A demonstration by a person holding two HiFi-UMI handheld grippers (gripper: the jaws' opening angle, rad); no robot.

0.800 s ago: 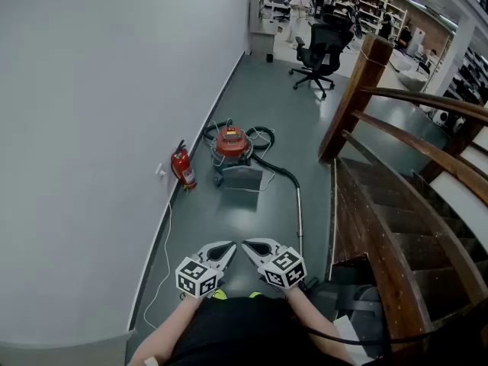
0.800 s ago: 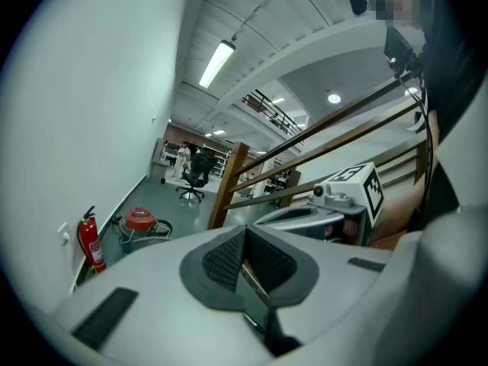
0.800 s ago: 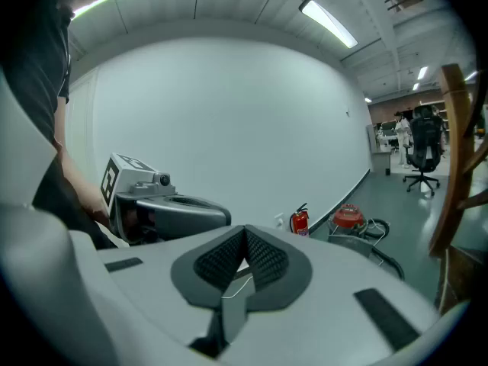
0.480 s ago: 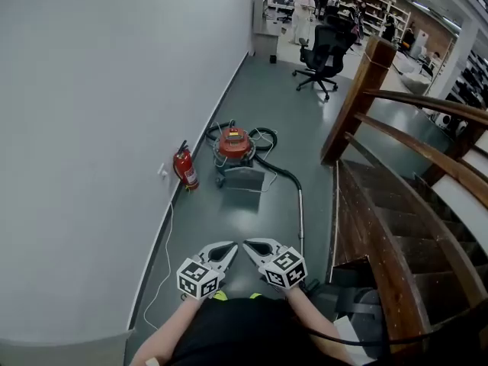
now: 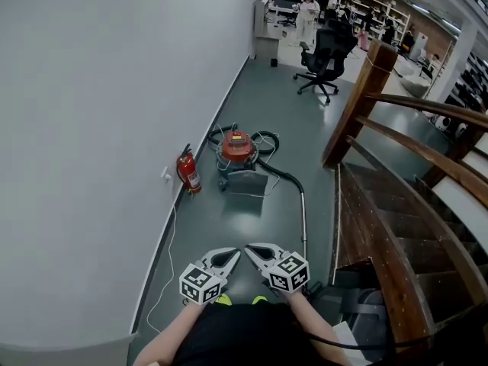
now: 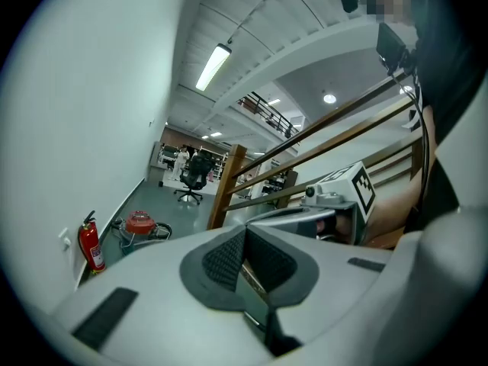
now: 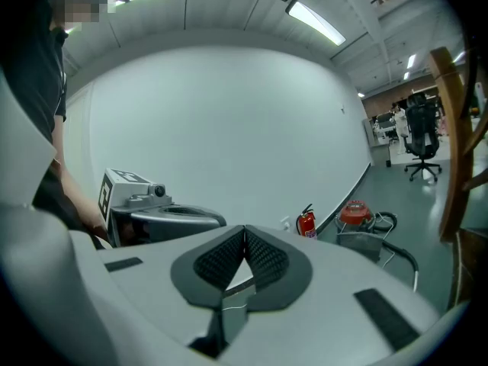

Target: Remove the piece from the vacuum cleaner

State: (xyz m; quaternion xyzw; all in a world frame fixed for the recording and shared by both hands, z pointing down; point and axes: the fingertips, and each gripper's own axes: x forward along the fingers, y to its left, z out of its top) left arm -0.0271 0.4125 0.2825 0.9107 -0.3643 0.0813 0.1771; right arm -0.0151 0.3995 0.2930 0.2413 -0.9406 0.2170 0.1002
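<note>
Both grippers sit slightly lower in the head view than a moment earlier, and the vacuum cleaner (image 5: 237, 146) has slid a little down the frame. The left gripper (image 5: 233, 254) and right gripper (image 5: 251, 248) are held side by side just in front of the person, tips angled toward each other, jaws pressed together and empty. The red-topped vacuum cleaner stands on the grey floor (image 5: 282, 113) well ahead of them, near the white wall (image 5: 91, 128) and just beside a red fire extinguisher (image 5: 188, 171). Its black hose (image 5: 278, 171) curves to a metal wand (image 5: 304, 219) lying along the floor toward the wooden staircase (image 5: 381, 227). A black office chair (image 5: 324, 52) stands farther off.

From the left gripper view, the left gripper (image 6: 245, 239) shows its dark pads meeting with nothing between them — the vacuum cleaner (image 6: 139, 222) and fire extinguisher (image 6: 91, 244) are small at the left, the right gripper (image 6: 335, 200) close at the right.

From the right gripper view, the right gripper (image 7: 244, 239) is likewise closed on nothing; the vacuum cleaner (image 7: 355, 212) and fire extinguisher (image 7: 306, 223) lie beyond, the left gripper (image 7: 133, 200) at the left.
</note>
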